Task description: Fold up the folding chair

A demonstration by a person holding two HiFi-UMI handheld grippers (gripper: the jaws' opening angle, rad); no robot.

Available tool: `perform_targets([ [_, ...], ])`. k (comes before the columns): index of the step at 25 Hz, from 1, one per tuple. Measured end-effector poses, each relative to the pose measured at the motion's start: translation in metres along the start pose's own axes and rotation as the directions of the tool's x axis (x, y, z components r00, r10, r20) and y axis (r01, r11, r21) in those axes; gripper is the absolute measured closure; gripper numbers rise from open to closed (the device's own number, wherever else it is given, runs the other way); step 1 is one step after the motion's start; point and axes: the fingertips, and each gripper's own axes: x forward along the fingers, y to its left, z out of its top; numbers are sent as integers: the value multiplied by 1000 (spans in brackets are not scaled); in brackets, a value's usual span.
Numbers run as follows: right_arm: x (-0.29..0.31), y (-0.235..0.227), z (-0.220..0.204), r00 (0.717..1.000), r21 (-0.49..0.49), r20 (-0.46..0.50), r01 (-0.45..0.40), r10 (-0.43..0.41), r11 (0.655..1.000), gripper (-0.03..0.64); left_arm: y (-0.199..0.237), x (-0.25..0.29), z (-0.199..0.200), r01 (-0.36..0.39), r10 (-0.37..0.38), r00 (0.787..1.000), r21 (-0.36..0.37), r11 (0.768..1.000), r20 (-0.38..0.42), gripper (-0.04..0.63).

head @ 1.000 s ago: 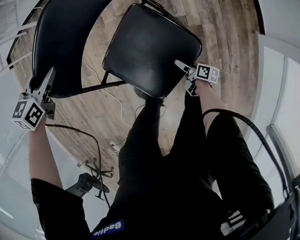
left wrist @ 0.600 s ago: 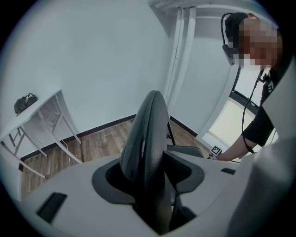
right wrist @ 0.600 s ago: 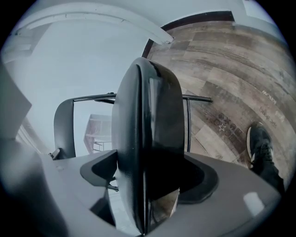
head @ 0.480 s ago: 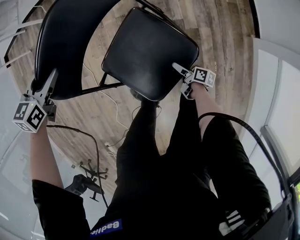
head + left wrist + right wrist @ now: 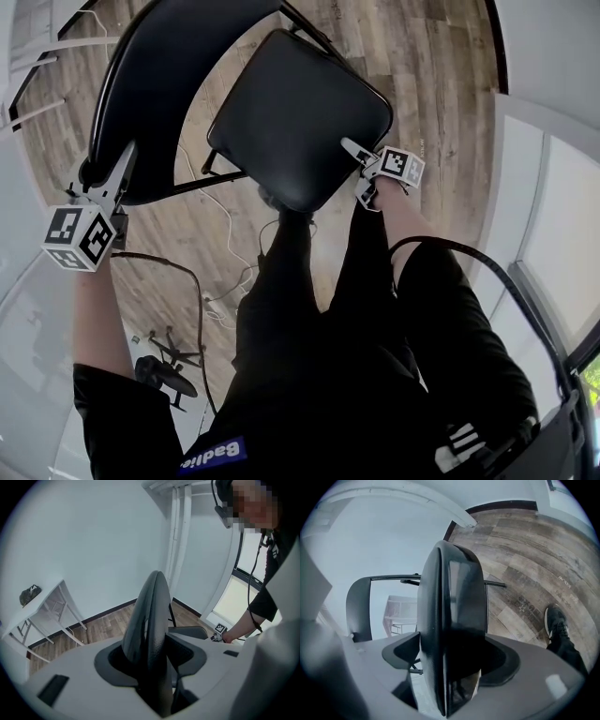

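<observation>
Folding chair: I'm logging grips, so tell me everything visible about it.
The folding chair is black with a thin dark metal-looking frame. Its square rounded seat and curved backrest stand apart, not yet folded together. The left hand-held gripper clamps the backrest's edge. The right hand-held gripper, whose jaws have just been closing, holds the seat's edge between them.

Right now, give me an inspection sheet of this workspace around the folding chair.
Surface: wood floor.
Job's things: backrest and seat spread apart, not folded.
Clutter: small black tripod on the floor.
Grippers: left gripper shut on the backrest edge; right gripper has just been closing, shut on the seat edge.
Cables: white cable on the floor under the seat; black cable below the left gripper.
Surroundings: white table by a wall, window.
</observation>
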Motion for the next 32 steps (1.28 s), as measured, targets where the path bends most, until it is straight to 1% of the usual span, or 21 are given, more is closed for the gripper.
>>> perform_targets([
  [6,-7,10,4,999,1,11,30,-30,1000,256,-11,-10,5,-21,21,1000,7,1000,2,402],
  [14,-15,39,1,998,3,15,62,-62,998,278,-27,-30,13,-44,44,999,26,999,1,411],
  [21,-22,74,0,997,-2,7,80,-80,997,296,-39,-47,19,-63,64,998,39,997,-5,422],
  [26,-28,95,2,997,-13,11,79,-78,997,313,-53,-58,21,-68,69,997,47,997,-24,428],
  [29,-30,111,-6,997,-13,10,81,-81,997,313,-53,-68,26,-78,79,997,63,995,-6,431],
  [32,-31,128,-12,997,-6,13,81,-81,997,335,-56,-77,29,-80,81,997,76,994,-8,434],
])
